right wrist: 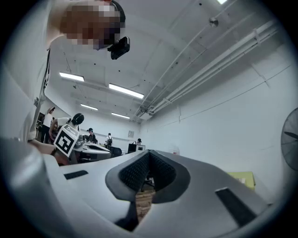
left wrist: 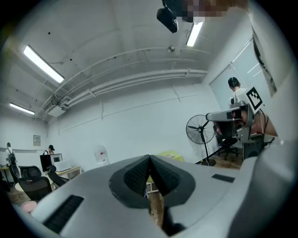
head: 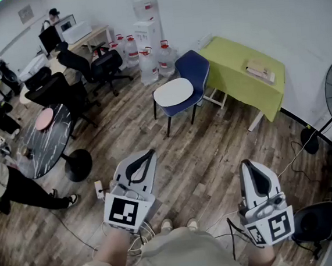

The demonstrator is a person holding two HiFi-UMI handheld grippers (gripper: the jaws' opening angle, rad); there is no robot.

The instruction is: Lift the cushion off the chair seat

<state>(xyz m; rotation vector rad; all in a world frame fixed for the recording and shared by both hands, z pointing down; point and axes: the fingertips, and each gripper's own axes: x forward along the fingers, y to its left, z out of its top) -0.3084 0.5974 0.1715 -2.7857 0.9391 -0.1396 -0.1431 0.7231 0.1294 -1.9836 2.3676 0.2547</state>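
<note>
1. While the cushion (head: 173, 91) lies flat on the seat of the blue chair (head: 199, 66), the task has not yet begun: the pale, rounded pad covers most of the seat and nothing touches it.
2. Left gripper (head: 151, 152): well short of the chair, on its near side. Its own view shows the jaws pressed together with nothing between them (left wrist: 150, 158).
3. Right gripper (head: 244, 163): also on the near side of the chair and well apart from it. Its jaws are likewise pressed together and empty (right wrist: 149, 154).
4. Surroundings: a green table (head: 237, 70) stands just behind the chair, water bottles (head: 147, 60) stand to the left of the chair, and loose cables (head: 294, 153) trail over the floor on the near side of the chair.
5. Likely hazards, as a judgement:
   - Jaws that arrive unopened would push the cushion across the seat instead of pinching it.
   - A one-sided pinch on the thin rim could let the pad sag, swing and slip free.
   - A hold taken too deep might catch the seat edge and drag the light chair.
   - The cables could snag a foot during the approach.
</note>
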